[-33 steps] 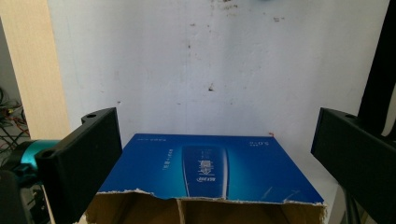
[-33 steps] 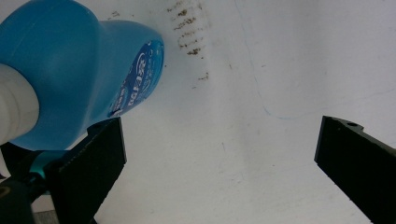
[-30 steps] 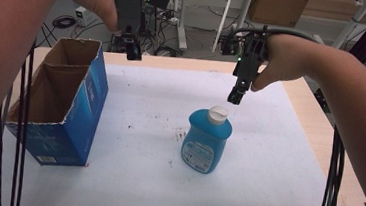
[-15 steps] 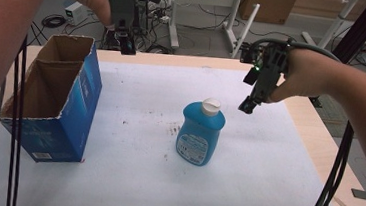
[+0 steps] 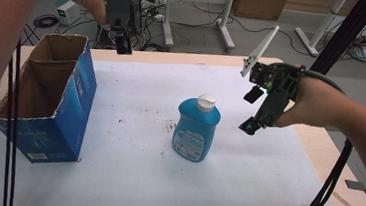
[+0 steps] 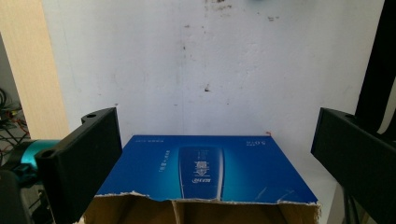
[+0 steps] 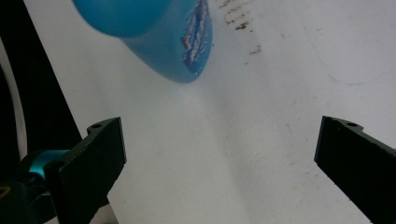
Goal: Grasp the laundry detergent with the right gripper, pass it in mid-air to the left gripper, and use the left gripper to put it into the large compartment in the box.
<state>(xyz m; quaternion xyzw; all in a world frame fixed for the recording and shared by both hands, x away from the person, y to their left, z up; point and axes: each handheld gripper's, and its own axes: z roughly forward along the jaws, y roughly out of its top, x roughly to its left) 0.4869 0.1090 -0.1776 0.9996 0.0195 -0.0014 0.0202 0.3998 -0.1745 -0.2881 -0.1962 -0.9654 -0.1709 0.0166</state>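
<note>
A blue bottle (image 5: 196, 132) with a white cap stands upright mid-table on the white sheet (image 5: 129, 178). At the left stands a blue cardboard box (image 5: 50, 101), its torn top open. My left gripper (image 5: 119, 39) hangs above the table's far edge, behind the box, and is open. In the left gripper view its jaws (image 6: 217, 133) stand wide apart over the box (image 6: 205, 170), with nothing between them. My right gripper (image 5: 250, 124) is open to the right of the bottle, apart from it. In the right gripper view the bottle (image 7: 159, 32) lies beyond the spread jaws (image 7: 219, 140).
The wooden table (image 5: 320, 145) shows past the sheet at the right and far edges. Black cables (image 5: 329, 186) trail off the front right corner and hang at the left (image 5: 10, 133). Desk legs and boxes stand on the floor behind.
My right gripper has moved from just above the bottle's cap to the right and lower, clear of the bottle. The left gripper has stayed near the far edge.
</note>
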